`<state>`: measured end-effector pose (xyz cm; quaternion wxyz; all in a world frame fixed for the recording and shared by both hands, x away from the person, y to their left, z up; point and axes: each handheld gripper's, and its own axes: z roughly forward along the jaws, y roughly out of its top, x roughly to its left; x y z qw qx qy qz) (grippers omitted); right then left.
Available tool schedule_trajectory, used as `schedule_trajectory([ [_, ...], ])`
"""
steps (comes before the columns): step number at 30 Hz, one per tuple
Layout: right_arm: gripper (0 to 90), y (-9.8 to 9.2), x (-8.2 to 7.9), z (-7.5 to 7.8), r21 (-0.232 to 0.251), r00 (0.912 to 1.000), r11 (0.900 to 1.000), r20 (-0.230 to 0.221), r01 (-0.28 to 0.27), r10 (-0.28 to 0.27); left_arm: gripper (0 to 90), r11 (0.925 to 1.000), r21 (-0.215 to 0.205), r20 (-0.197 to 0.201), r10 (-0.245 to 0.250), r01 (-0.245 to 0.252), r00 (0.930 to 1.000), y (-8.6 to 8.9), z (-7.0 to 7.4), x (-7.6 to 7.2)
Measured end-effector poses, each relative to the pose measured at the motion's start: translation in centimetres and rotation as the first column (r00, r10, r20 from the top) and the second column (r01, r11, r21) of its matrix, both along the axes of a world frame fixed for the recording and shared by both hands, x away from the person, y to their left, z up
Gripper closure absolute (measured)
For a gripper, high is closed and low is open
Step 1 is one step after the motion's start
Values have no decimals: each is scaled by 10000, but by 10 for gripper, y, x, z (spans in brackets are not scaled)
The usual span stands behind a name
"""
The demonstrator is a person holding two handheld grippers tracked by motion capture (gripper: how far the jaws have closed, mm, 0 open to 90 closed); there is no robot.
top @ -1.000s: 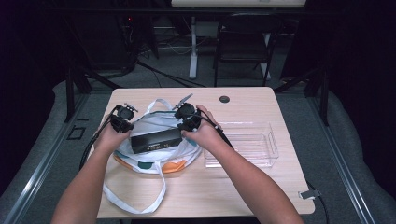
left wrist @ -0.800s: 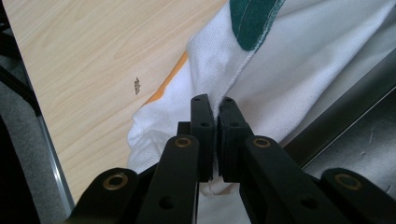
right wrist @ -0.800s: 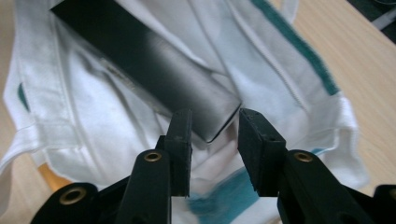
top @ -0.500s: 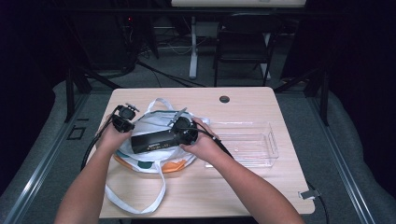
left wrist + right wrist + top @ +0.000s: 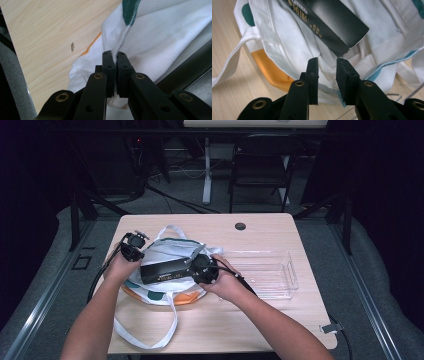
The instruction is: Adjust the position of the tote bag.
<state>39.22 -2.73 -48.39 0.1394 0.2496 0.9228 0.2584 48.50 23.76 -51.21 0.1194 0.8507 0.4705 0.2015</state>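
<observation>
Left tool point(image 5: 113, 72) clenched on a fold of the white tote bag point(image 5: 165, 257), left-centre of the high view on the wooden surface point(image 5: 260, 320). Black box point(image 5: 165, 269) lies across the bag. Right tool point(image 5: 325, 75) just been closing, jaws still apart over bag fabric, gripping nothing. Clear tray point(image 5: 287, 270) at right.

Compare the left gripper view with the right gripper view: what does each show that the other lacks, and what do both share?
Left gripper view: its fingers are shut on a pinched fold of the white bag, and a small dark mark sits on the table.

Right gripper view: its fingers have just been closing, a gap left between them over the cloth; gold lettering on the black box, an orange patch and a clear tray edge.

Both: bag, box, wooden table.
</observation>
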Motion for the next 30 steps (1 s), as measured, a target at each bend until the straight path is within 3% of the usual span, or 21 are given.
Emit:
schedule_trajectory([
  [6, 759, -4, -6, -4, -97, 9997, 10000, -250, -1, -1, 874, 10000, 21, -29, 18, -18, 10000, 1, 0, 1],
  [15, 777, -5, -11, -13, -667, 9987, 9977, -498, -121, 88, 873, 10000, 20, -28, 69, -69, 10000, 1, -3, 3],
  [30, 795, -7, -11, -22, -757, 9971, 9971, -756, -108, 50, 867, 9999, 33, -279, 151, -150, 9995, 2, -13, 7],
])
